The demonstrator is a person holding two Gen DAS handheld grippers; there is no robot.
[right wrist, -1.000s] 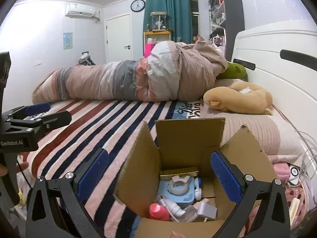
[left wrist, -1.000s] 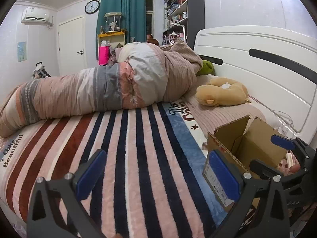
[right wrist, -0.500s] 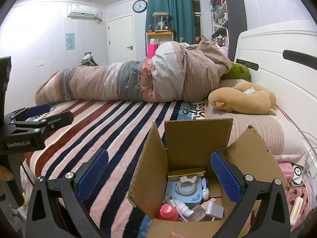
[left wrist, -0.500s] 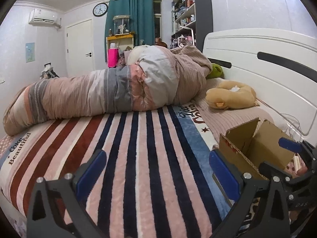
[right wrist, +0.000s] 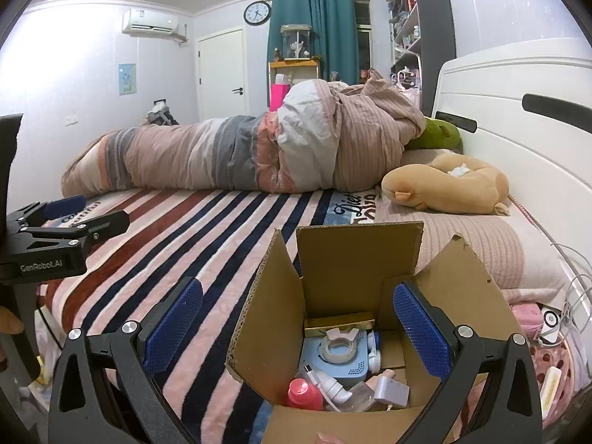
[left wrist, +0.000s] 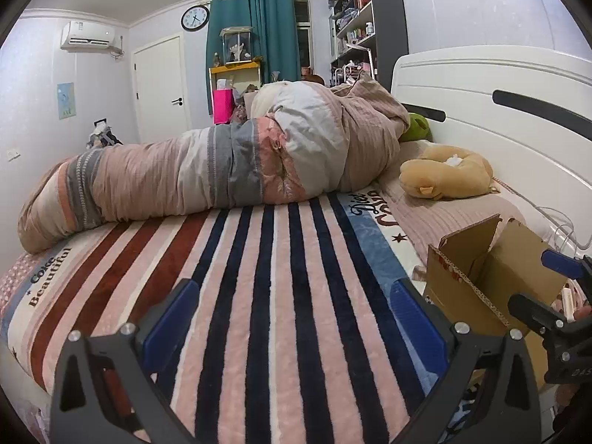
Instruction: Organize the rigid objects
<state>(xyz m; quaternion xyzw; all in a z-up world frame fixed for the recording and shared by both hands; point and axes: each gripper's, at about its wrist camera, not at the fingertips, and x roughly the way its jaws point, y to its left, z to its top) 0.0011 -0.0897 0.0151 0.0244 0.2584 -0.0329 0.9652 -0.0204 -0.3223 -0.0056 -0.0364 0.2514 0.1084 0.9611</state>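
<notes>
Several small rigid items lie jumbled in the open cardboard box (right wrist: 355, 270) under the right gripper (right wrist: 296, 327), whose jaws stand wide and empty: a red-capped bottle (right wrist: 304, 394), a white pump nozzle (right wrist: 333, 386), a tape roll (right wrist: 339, 346) on a blue device (right wrist: 335, 364). All look light, hard and smooth, likely to slip, so I would pinch across a narrow body or neck. Farther left, the left gripper (left wrist: 296, 327) hangs equally open and empty over the striped blanket (left wrist: 259, 259), the rolled duvet (left wrist: 222, 170) beyond.
</notes>
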